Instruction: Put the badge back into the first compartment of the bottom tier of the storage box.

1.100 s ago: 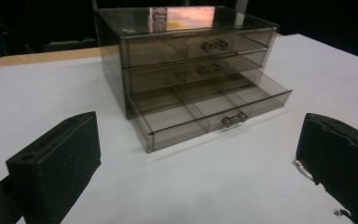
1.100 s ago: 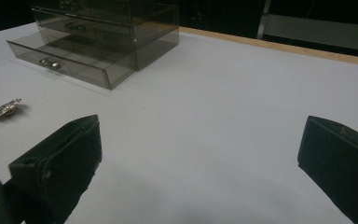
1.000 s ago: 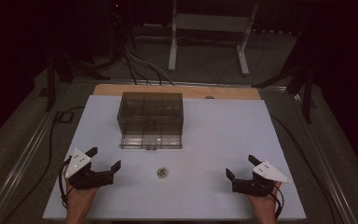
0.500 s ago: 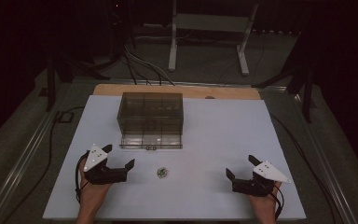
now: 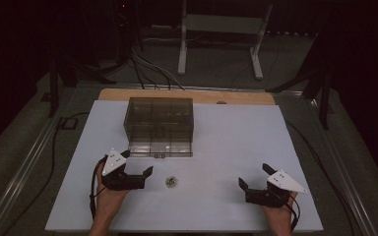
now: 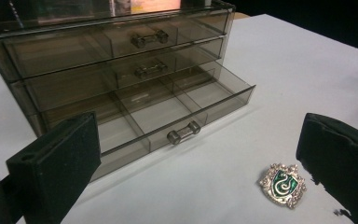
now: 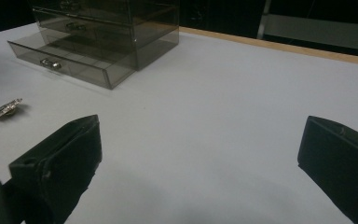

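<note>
The left hand-held gripper (image 5: 147,176) has slid in across the table over the last second and now sits at about nine o'clock of the small silver-rimmed, green-enamel crest brooch (image 5: 171,181), its jaws released and spread wide with nothing between them. That approach suggests the brooch is about to be picked up, probably for the open drawer. In the left gripper view the brooch (image 6: 283,184) lies flat on the white table (image 5: 226,142) just beside the right jaw, not yet between the two. It is shield-shaped; its long axis runs from crown to tip, and the tip points toward the gripper's camera, slightly tilted.

At roughly twelve o'clock of the brooch stands the smoky transparent plastic three-drawer chest (image 5: 159,120), its bottom drawer (image 6: 177,109) pulled out, empty and divided into compartments, the upper two shut. Well apart at three o'clock, the right hand-held gripper (image 5: 252,177) has stayed resting on the table, jaws likewise released and empty.
</note>
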Motion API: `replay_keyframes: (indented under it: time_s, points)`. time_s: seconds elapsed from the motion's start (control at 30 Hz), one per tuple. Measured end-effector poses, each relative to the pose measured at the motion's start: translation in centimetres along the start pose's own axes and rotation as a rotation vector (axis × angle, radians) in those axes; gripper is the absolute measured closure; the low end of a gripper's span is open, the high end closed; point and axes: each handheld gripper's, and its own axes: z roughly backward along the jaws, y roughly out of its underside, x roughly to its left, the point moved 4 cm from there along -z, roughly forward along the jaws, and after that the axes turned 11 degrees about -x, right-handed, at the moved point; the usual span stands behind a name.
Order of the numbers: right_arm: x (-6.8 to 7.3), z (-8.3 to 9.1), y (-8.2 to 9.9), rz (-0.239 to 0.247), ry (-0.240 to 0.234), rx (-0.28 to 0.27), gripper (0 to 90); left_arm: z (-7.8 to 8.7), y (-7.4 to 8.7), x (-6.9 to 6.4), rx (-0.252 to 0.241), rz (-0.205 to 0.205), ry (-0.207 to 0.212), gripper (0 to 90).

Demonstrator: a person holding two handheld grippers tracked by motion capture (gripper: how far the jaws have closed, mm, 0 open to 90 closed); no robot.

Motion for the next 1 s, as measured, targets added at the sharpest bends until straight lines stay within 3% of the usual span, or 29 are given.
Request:
replay_keyframes:
  time_s: [1.0]
  points:
    - [0.2, -0.1, 0.0, 0.011, -0.007, 0.007, 0.0, -2.6, 0.9, -1.4, 0.064, -0.013, 0.05, 0.7]
